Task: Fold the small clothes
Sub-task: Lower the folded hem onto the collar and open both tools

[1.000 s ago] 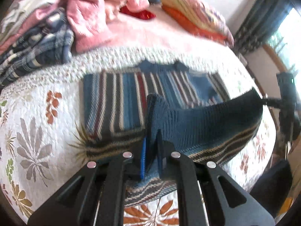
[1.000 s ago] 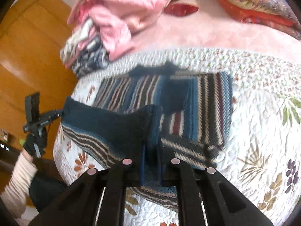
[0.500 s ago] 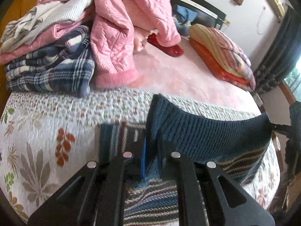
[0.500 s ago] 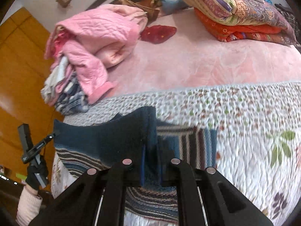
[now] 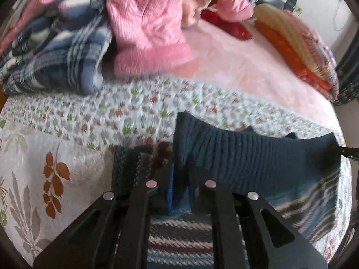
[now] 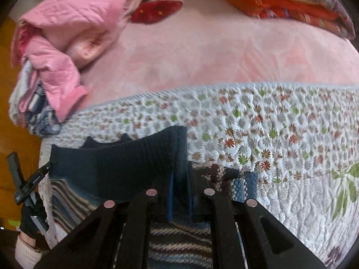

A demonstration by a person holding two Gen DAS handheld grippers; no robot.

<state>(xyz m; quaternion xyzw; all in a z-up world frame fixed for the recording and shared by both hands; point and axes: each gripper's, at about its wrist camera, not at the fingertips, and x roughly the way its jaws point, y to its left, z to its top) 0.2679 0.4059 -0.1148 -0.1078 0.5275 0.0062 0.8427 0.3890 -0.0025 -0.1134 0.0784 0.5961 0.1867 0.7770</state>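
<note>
Both pairs of fingers pinch the dark-blue ribbed hem of the striped knitted sweater (image 5: 258,154): left gripper (image 5: 180,192) and right gripper (image 6: 180,192) stretch it crosswise above the floral quilted bedspread (image 6: 280,134), collar just beyond.

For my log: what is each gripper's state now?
Left gripper: shut on the striped sweater.
Right gripper: shut on the same sweater.

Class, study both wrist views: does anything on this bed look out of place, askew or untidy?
Yes. A pink quilted jacket sprawls unfolded over the stack of clothes at the far left, one sleeve hanging down. The striped knit sweater, clamped mid-fold, looks orderly.
</note>
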